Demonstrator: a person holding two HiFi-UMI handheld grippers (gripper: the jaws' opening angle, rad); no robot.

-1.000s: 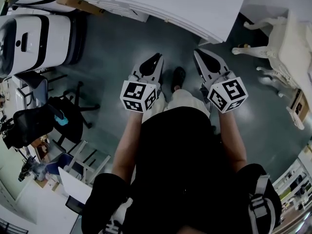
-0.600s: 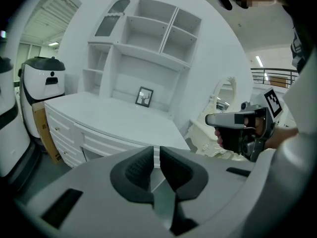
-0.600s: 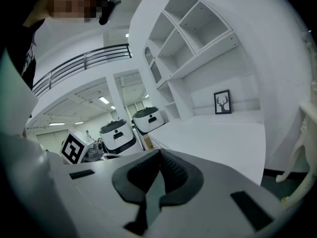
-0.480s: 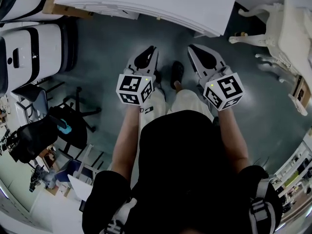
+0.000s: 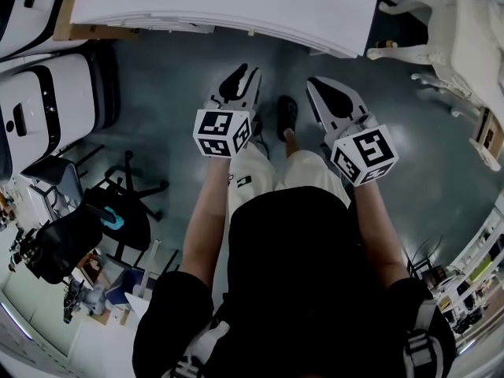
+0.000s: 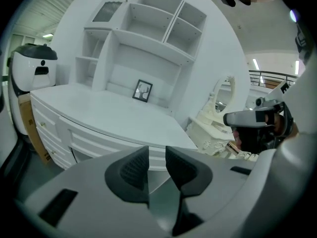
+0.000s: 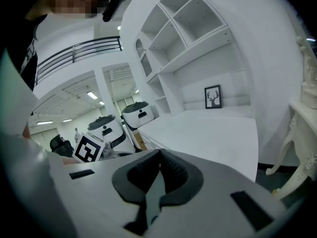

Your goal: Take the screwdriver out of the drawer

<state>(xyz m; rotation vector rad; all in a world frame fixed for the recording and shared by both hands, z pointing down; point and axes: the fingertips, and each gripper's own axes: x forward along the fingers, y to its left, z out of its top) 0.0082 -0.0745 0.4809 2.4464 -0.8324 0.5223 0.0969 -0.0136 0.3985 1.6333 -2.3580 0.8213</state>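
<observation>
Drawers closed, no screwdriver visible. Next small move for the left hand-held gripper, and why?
Probably ease the left hand-held gripper forward toward the closed drawer fronts of the white desk. Its jaws have just been opening, nothing between them, and they stand short of the desk; no screwdriver shows.

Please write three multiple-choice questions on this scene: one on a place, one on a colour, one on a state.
1. Where does the framed picture stand?
A. on the floor
B. on the desk top
C. on the highest shelf
2. What colour is the desk?
A. brown
B. black
C. white
3. How are the right gripper's jaws?
A. shut, empty
B. wide apart
C. shut on a screwdriver
Key: 1 B, it stands under the shelves; 2 C, its whole surface is white; 3 A, the pads meet.
</observation>
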